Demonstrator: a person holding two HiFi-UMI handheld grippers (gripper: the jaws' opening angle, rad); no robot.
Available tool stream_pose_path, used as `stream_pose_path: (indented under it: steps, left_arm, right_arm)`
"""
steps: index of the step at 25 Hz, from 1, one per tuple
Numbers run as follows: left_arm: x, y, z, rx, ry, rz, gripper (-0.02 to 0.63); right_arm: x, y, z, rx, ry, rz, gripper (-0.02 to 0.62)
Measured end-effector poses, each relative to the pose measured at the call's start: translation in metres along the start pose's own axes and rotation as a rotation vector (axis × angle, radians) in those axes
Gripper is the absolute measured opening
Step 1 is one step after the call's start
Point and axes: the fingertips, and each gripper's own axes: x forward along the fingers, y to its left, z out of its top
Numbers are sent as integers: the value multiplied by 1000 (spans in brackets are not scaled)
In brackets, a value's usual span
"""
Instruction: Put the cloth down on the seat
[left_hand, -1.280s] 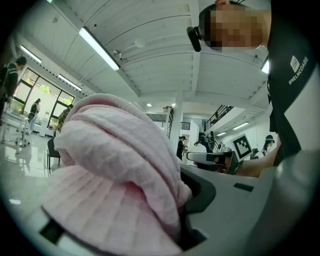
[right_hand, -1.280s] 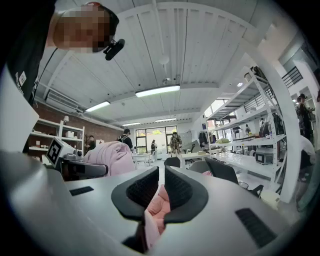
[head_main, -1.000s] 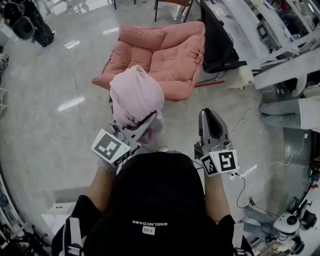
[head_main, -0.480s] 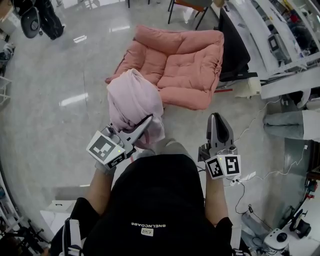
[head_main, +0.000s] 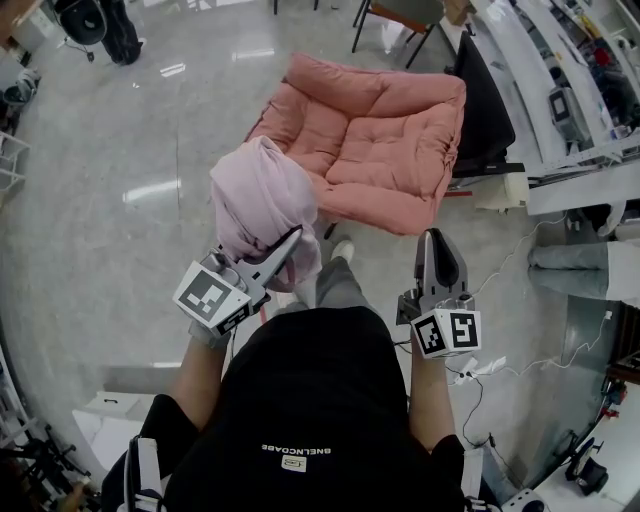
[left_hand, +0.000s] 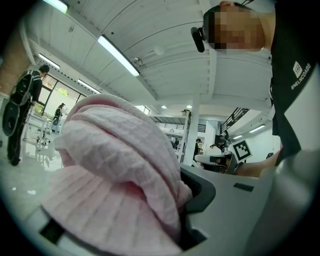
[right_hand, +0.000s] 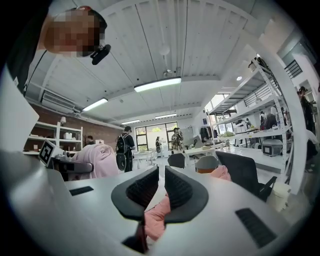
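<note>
Pale pink ribbed cloth, head view: bunched over the left gripper tips, salmon cushioned seat ahead. Left gripper view: jaws clamped on one fold, bulk loose above, so it could slip off short. Right gripper view: right gripper closed, empty.

Polished grey floor, glossy with light patches, spreading left of the left tongs. White ribbed ceiling with strip lights above the right tongs. Windows far ahead of them. Brick wall with white shelves to their left, and white racking and a black chair to their right.
</note>
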Motion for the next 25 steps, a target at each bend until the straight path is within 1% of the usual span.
stream_pose_path:
  steps: [5,8,11,14,17,20,25]
  left_arm:
    - [9,24,3,-12,-3,62,129]
    - [17,40,0,-11,19,95,129]
    - [28,56,1,-19,27,139,129]
    - [42,69,2,-15,63,176,129]
    - [56,81,22,0,35,224,129]
    - [65,92,34,30,43,272,129]
    - [94,114,66,69,21,361,129]
  right_arm:
    - [31,-13,-2,22,25,26,55]
    - [53,-21,-3,38,29,55,55]
    - [76,-30,-2,30,36,89,55]
    - [98,-46,3,45,44,110,55]
    - [118,-64,10,68,47,128,55]
    - [132,-82,14,78,40,158,55]
    - [164,-122,23,115,33,210,55]
